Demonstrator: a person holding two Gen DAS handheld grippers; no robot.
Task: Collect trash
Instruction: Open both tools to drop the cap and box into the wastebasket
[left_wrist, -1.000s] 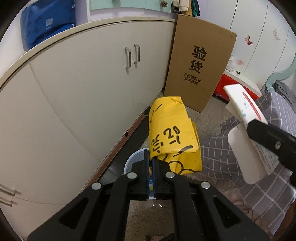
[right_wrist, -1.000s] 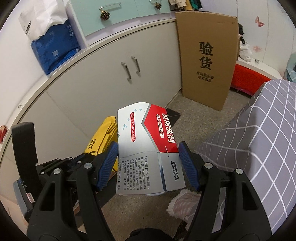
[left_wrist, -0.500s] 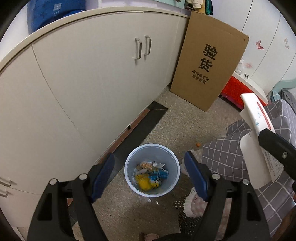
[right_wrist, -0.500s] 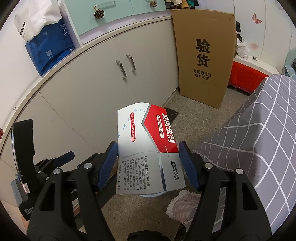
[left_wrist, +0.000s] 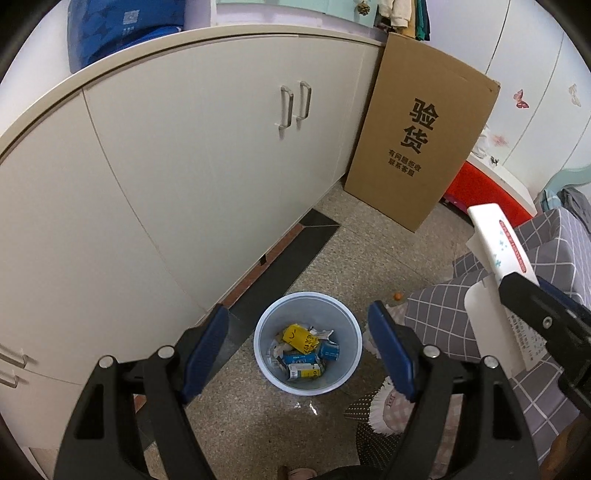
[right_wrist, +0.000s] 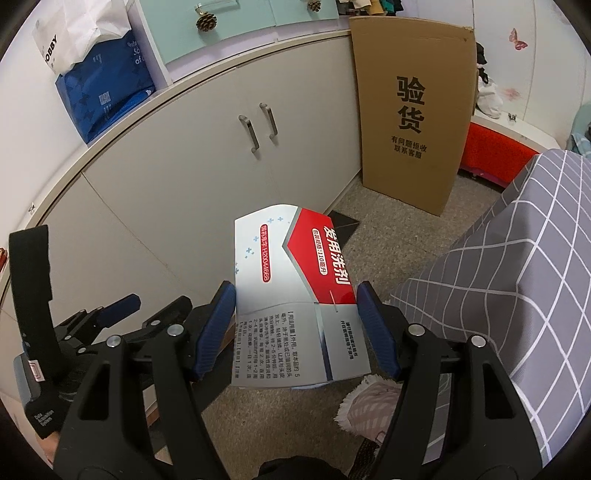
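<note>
A pale blue trash bin (left_wrist: 264, 358) stands on the speckled floor by the cabinet, holding several cartons and a crumpled yellow wrapper (left_wrist: 300, 338). My left gripper (left_wrist: 299, 350) hangs above the bin, open, with nothing between its blue pads. My right gripper (right_wrist: 295, 325) is shut on a white and red carton (right_wrist: 291, 280) with printed text. In the left wrist view that carton (left_wrist: 496, 254) shows at the right edge, above and to the right of the bin. The left gripper (right_wrist: 107, 314) also shows at the lower left of the right wrist view.
A long white cabinet (left_wrist: 184, 166) runs along the left. A tall cardboard box (left_wrist: 417, 136) leans at its far end. A grey checked cover (right_wrist: 517, 266) drapes furniture on the right. A pink slipper (left_wrist: 391, 410) lies beside the bin. A red box (left_wrist: 480, 192) sits behind.
My left gripper opened and let go of the yellow wrapper, which now lies in the bin. The right gripper still holds the carton, barely moved.
</note>
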